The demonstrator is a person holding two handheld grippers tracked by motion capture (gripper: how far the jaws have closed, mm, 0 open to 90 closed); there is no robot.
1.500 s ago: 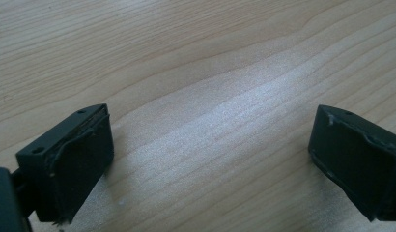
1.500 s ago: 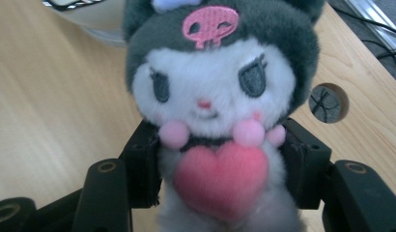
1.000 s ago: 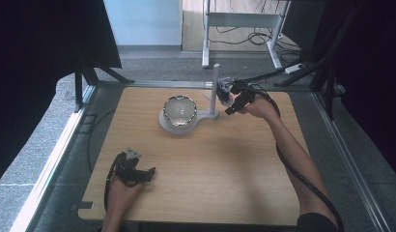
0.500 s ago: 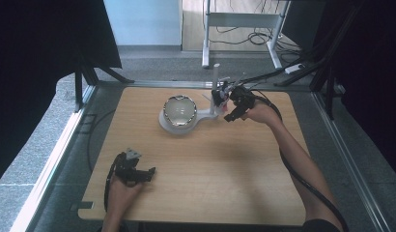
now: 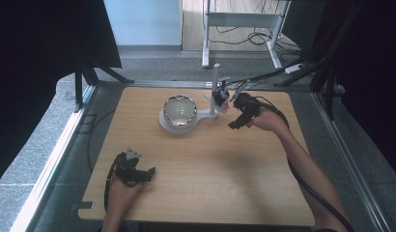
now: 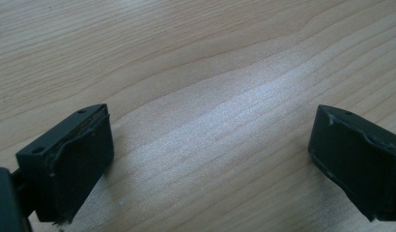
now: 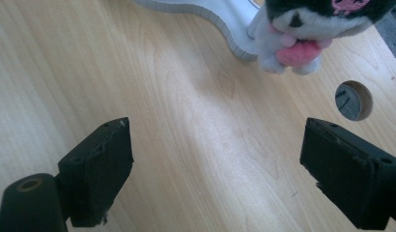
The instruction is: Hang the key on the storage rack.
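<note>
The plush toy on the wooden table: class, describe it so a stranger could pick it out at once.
Start at the wooden table and find the shiny bowl on the white stand near its far edge. At the stand's upright post, just ahead of the right gripper, is the plush toy. It is the one soft thing here: black and white fur with pink patches.

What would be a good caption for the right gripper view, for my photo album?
Open black fingers hover over a wooden table, facing a small plush toy beside a white stand.
</note>
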